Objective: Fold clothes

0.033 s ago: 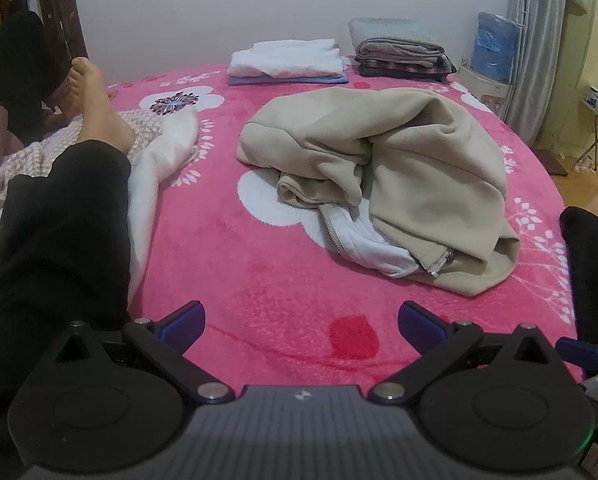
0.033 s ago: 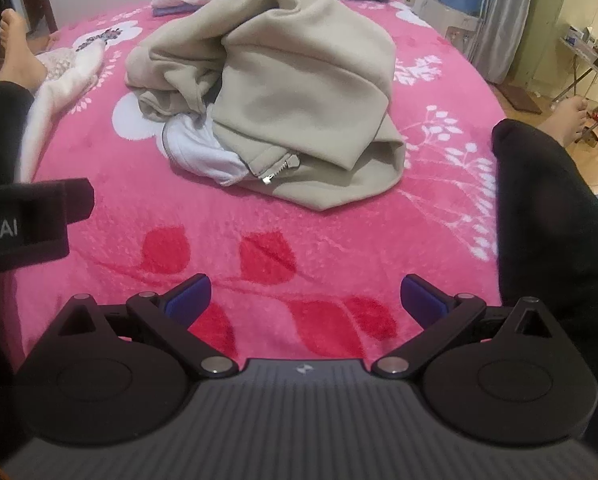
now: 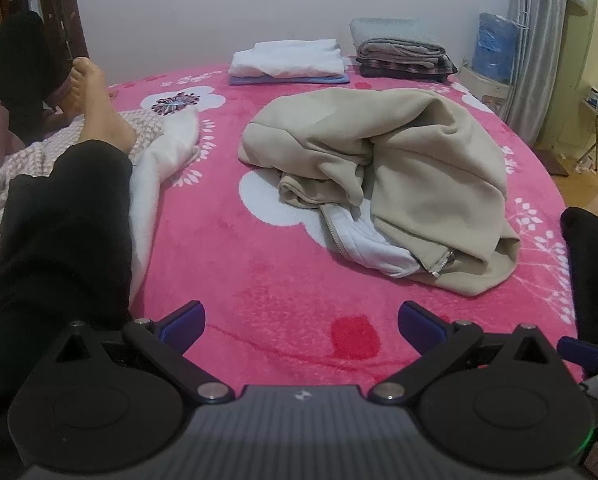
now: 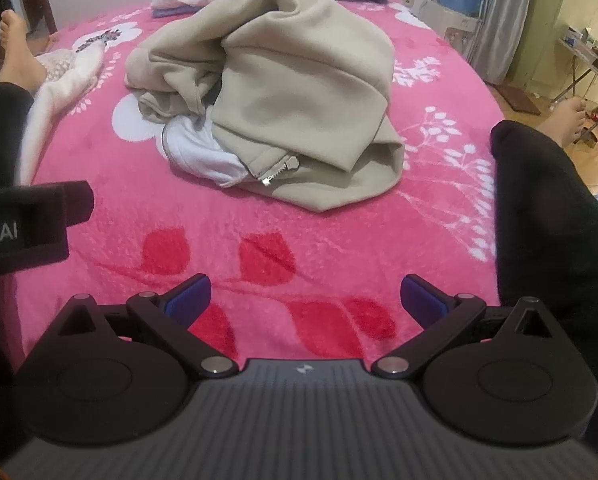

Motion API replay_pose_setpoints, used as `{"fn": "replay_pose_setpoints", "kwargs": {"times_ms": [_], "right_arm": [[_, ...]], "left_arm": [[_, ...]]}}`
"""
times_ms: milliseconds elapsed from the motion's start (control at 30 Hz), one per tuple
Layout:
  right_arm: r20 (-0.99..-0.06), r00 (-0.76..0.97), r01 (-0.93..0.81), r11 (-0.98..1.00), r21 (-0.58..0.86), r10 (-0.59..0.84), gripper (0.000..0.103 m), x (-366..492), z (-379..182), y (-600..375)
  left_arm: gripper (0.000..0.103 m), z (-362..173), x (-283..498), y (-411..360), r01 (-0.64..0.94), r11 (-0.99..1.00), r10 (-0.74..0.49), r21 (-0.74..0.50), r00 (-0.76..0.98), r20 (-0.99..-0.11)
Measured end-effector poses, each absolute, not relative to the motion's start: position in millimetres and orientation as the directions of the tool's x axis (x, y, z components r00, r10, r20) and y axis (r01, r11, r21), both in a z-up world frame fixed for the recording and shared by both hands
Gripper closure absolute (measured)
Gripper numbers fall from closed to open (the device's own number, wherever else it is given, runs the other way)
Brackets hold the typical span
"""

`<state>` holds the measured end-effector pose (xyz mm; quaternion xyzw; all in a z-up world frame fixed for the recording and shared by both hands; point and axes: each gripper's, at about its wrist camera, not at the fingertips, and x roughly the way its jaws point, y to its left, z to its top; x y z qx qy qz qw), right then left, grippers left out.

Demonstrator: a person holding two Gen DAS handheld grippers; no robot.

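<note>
Ahead of both tongs, on the pink flowered blanket (image 3: 227, 264), lies a beige zip-up jacket (image 3: 399, 168) in a crumpled heap, its white lining (image 3: 375, 248) and zip showing at the near edge. The left tongs (image 3: 301, 322) hover low over bare blanket, fingers spread wide with nothing between them; the jacket sits beyond them and a little to their right, well apart. The right tongs (image 4: 305, 296) are likewise spread and empty, with the heap straight ahead of them and somewhat nearer.

As I judge it, the folding of this jacket has not begun: the step in hand is the reach toward it. The next move calls for bringing each pair down onto an edge, most likely the near hem by the zip for the right pair and the bunched sleeve end for the left, then pinching and pulling the cloth out flat before any fold is made.

Far beyond the heap, folded white and blue cloths (image 3: 289, 62) and a dark folded stack (image 3: 403, 58) rest at the blanket's far side. A person's black-trousered leg (image 3: 63, 232) lies left of the left tongs.
</note>
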<state>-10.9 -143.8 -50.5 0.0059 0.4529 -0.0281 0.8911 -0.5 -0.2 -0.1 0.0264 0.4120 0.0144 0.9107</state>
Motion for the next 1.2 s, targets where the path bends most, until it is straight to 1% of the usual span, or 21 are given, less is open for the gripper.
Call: {"fn": "replay_pose_setpoints", "kwargs": {"times_ms": [67,133,167,233,500,867,1200], "right_arm": [[-0.809,0.586,0.056,0.998,-0.016,-0.046,0.002,-12,-51,-143],[-0.810,0.584,0.056,0.998,-0.015,-0.045,0.002,-14,-53,-141],[-0.810,0.584,0.055,0.998,-0.014,-0.044,0.002,-15,-52,-140],[-0.810,0.585,0.054,0.998,-0.017,-0.045,0.002,-14,-47,-141],[-0.798,0.600,0.041,0.999,-0.034,-0.052,0.002,-17,-41,-133],[-0.800,0.595,0.027,0.997,-0.076,-0.077,0.001,-10,-42,-128],[-0.828,0.559,0.024,0.999,-0.032,-0.040,0.001,-1,-59,-136]], "left_arm": [[0.000,0,-1,0,-0.008,0.998,0.053,0.064,0.666,-0.744],[0.000,0,-1,7,-0.003,0.999,0.029,0.037,0.668,-0.743],[0.000,-1,-1,2,-0.008,0.998,0.047,0.057,0.672,-0.739],[0.000,1,-5,5,-0.015,0.999,0.042,0.044,0.675,-0.736],[0.000,0,-2,21,-0.027,1.000,0.026,0.011,0.650,-0.759],[0.000,5,4,24,-0.049,0.998,-0.003,-0.048,0.664,-0.748],[0.000,-3,16,17,-0.047,0.997,-0.011,-0.055,0.648,-0.762]]}}
